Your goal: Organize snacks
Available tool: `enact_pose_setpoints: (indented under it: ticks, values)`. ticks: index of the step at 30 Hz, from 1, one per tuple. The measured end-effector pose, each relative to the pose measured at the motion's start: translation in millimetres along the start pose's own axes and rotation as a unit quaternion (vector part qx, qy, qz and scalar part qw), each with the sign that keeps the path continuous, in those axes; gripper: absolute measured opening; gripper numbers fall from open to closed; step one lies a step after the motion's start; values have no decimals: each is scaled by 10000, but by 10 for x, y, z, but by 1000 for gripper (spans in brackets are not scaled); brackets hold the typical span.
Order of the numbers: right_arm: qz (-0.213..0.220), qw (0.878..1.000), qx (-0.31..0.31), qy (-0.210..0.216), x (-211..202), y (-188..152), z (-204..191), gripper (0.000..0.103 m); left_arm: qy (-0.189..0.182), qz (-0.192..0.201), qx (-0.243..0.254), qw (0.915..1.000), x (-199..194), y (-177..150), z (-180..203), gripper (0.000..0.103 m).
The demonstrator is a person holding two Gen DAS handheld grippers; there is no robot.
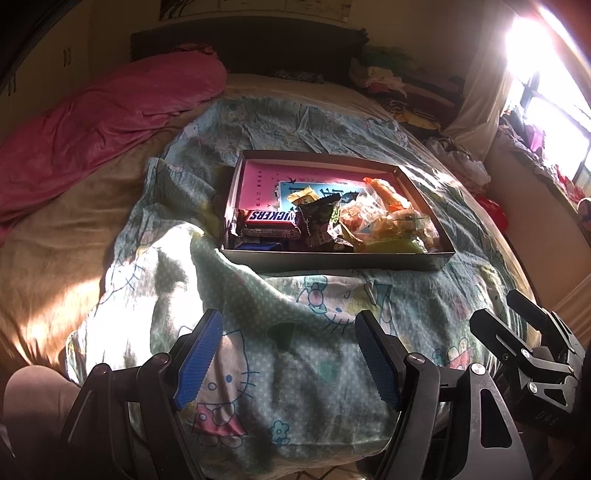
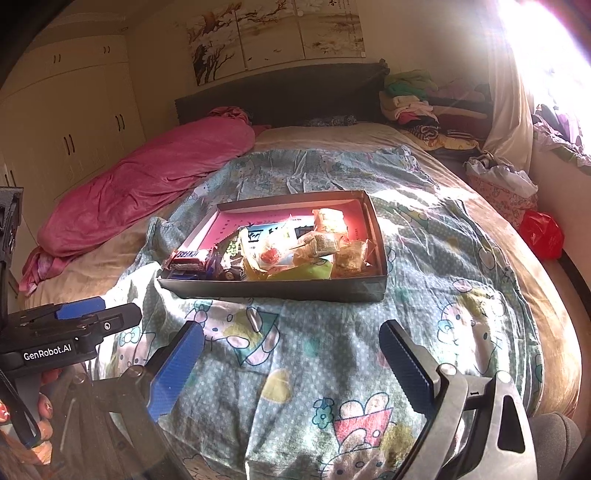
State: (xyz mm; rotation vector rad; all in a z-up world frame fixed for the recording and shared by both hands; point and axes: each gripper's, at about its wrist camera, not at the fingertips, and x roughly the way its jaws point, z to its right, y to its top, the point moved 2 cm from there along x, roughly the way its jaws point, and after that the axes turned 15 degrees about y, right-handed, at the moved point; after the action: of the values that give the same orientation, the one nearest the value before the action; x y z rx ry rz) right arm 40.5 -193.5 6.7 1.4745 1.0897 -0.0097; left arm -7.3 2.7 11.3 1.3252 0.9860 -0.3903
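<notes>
From the left wrist view, I see my left gripper held low over the cartoon-cat bedspread, its 2 blue pads spread wide with nothing between them, short of the shallow dark box that sits on the bed ahead. The snacks all lie inside that box, crowded toward its near wall: a Snickers bar at the left, a dark green packet in the middle, clear-wrapped pieces at the right, and the pink floor of the box bare behind them. I judge this fits either a sorting not yet under way or snacks already gathered and awaiting only tidying; the pictures do not settle which, so any reach would need a soft approach over the low wall, since the wrappers look slippery and the bedding gives. My right gripper shows at the right edge, released too. From the right wrist view, the right gripper hangs likewise wide and empty over the bedspread, with the left one at the left edge. The box stands near, well apart from both. Around it: a rumpled pink blanket, a dark headboard, painted panels, wardrobes, piled clothes and a glaring window.
</notes>
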Motion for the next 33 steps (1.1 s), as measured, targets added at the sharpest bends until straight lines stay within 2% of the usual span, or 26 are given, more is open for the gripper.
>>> enact_pose_setpoints:
  ticks: [33]
  values:
    - [-29,10000,25,-19,11,-4,26,96,206,-46,27,9998,34,-3,-9,76]
